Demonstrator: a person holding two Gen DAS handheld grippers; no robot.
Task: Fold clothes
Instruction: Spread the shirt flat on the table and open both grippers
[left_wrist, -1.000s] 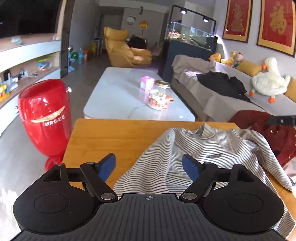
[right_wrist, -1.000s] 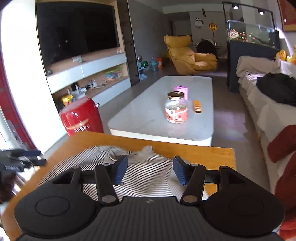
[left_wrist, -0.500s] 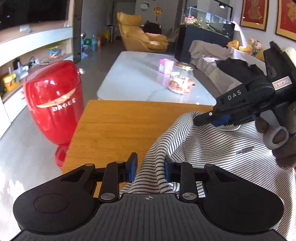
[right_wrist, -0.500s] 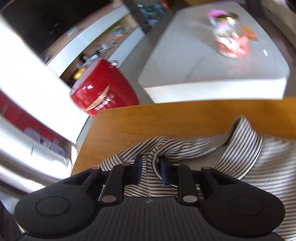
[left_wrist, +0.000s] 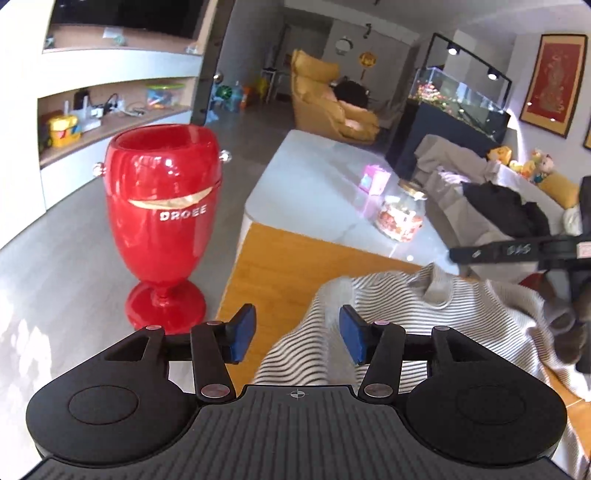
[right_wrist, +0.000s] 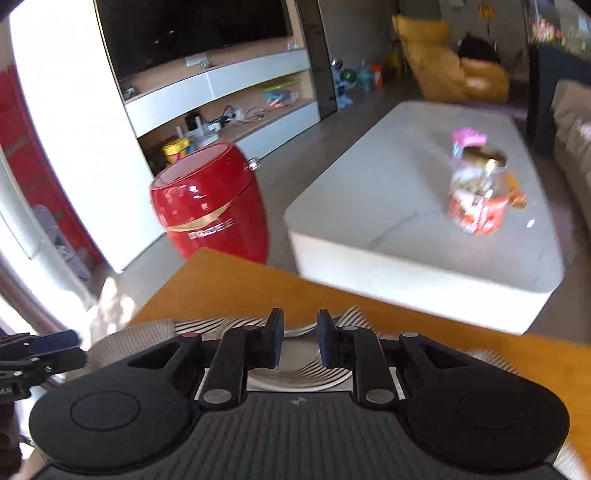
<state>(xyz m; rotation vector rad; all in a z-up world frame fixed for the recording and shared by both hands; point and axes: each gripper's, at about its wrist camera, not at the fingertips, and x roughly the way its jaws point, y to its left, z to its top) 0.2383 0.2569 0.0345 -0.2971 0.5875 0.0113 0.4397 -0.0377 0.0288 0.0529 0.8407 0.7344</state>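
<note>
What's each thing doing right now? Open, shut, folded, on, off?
striped shirt, unfolded, rumpled on the wooden table.
left gripper, jaws open, just been opening; striped shirt lies loose between them.
right gripper, jaws just been closing, shut on striped shirt.
jar, lid on.
TV, off.

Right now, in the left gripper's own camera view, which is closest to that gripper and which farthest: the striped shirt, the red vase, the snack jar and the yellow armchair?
1. Striped shirt: right at the left gripper, partly between its open fingers.
2. Red vase: on the floor, left.
3. Snack jar: on the white coffee table, right of centre.
4. Yellow armchair: far back of the room.
</note>
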